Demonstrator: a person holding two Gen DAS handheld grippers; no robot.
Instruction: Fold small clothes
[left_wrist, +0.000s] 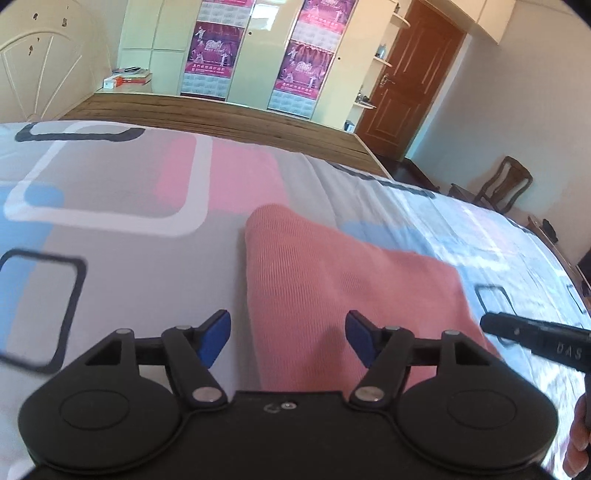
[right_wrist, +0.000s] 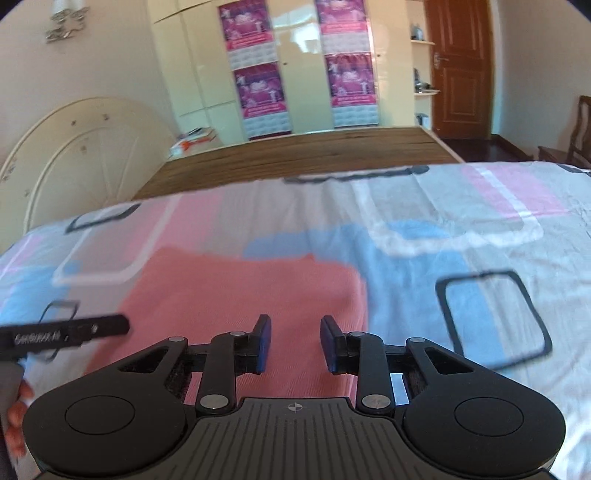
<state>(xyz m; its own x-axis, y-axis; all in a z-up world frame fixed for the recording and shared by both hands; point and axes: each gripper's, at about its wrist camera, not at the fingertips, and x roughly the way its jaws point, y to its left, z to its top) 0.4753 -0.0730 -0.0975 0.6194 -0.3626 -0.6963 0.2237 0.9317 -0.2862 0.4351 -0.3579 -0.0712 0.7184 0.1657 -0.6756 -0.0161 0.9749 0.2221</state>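
You hold two grippers above a bed with a sheet of pink, blue and grey blocks. The small pink cloth lies flat on that sheet, right under both grippers.

Your left gripper has its jaws wide apart. Nothing is between them; the cloth is below, and the blue pads do not press on it. Your right gripper has its jaws closer together, with a narrow gap. They hold nothing either.

The cloth looks like it is already folded at least once. Its edges look straight and neat, and the near left corner looks thick and rounded, like a fold. I cannot tell how many layers there are. It may need one more fold to be small, or it may be done and ready to set aside. No other clothes show on the bed in these views.

In the left view, the long side of the cloth runs from its far corner, near the middle of the bed, down toward you and to the right. In the right view it spreads wide from left to right.
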